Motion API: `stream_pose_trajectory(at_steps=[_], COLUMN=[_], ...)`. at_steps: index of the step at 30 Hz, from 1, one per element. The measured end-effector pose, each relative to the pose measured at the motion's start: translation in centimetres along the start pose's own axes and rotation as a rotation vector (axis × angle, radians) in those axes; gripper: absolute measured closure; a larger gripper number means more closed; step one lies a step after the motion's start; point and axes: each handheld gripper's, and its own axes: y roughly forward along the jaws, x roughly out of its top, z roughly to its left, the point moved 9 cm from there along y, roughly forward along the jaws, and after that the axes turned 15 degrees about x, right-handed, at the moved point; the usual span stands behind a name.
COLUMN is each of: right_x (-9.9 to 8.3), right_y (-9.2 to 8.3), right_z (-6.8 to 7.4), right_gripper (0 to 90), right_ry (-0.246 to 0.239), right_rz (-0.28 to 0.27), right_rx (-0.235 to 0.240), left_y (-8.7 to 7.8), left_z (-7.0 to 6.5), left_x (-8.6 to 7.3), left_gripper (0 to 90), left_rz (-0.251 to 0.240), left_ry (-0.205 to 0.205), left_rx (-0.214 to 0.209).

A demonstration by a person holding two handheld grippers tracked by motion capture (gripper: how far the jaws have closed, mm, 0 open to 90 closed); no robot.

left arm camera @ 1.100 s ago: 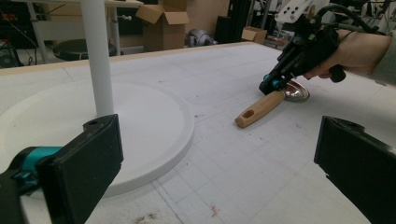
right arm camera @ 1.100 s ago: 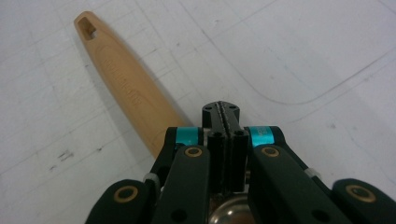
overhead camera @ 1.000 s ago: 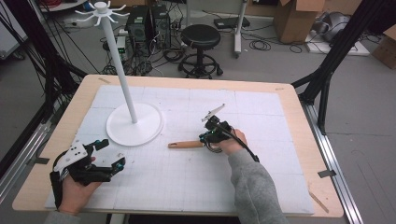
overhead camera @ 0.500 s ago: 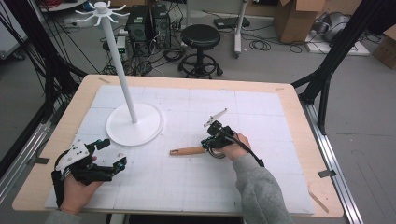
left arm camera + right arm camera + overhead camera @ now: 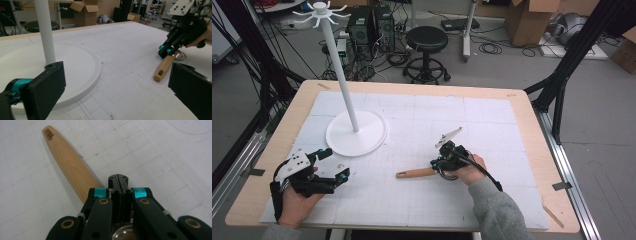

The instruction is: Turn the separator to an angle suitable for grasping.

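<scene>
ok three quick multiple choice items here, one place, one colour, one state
1. The hook stand stands: A at the right of the table, B at its left, C on the floor.
2. The handle of the wooden-handled spoon is: A light wood, B blue, C black.
3. The jaws of the left gripper are: A shut on the spoon, B shut on the stand, C open and empty.
B: its base lies left of the spoon. A: the handle is tan. C: a wide gap shows between the jaws.

Grey floor (image 5: 602, 150), black round stool (image 5: 426, 40), cardboard boxes (image 5: 527, 20), loose cables (image 5: 492, 47), black frame struts (image 5: 562, 85).
</scene>
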Motion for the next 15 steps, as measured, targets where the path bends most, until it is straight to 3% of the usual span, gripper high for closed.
stream_pose_trajectory(at_steps=[9,15], right_x=[-0.8,0.2], right_y=[-0.3,-1.1], right_z=[0.6,1.2], right_gripper=[90.0,90.0], right_ry=[-0.022,-0.051], right_rz=[-0.029,-0.109], right_rx=[0.001,-0.001], left_y=[0.1,0.3], left_z=[0.1,0.0], left_x=[-0.1,0.0], left_gripper=[1.7,1.7], left_rz=[0.005,0.003], left_ry=[0.004,0.005], left_rx=[0.002,-0.001])
